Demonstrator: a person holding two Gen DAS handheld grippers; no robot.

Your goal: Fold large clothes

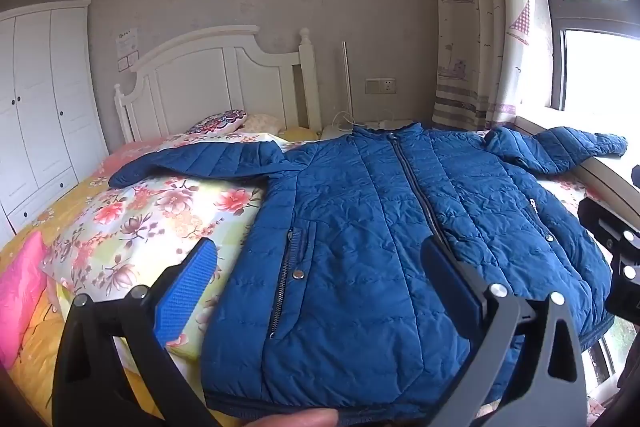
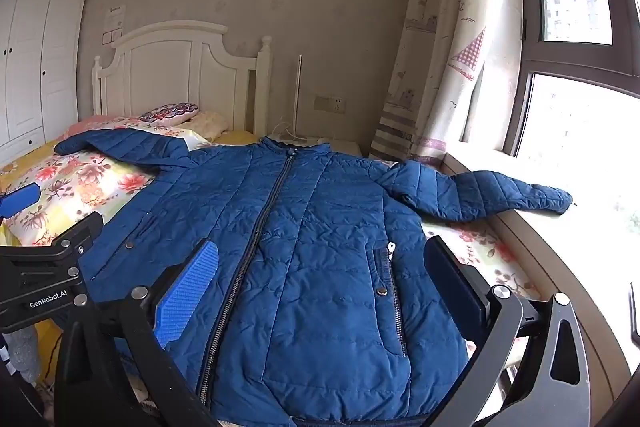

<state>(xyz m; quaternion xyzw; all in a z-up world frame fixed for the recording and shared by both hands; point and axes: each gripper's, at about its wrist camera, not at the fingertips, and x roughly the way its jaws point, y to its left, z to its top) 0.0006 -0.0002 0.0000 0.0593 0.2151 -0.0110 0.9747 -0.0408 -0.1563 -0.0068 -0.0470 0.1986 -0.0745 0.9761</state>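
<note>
Spread flat, zipped, front up across the floral bed (image 1: 132, 223): blue quilted jacket (image 1: 360, 227), filling the frame's centre. At far left, left sleeve (image 1: 192, 163) stretched toward the upper left. Low centre, left gripper (image 1: 320, 267) released, jaws wide, hovering above the hem, gripping nothing. Likewise right gripper (image 2: 320, 267), wide and empty. At far right, right sleeve (image 2: 480, 195) draped onto the window ledge (image 2: 540, 227). Probably best: pinch each sleeve at its cuff, fold inward across the chest, keeping the padding smooth.
</note>
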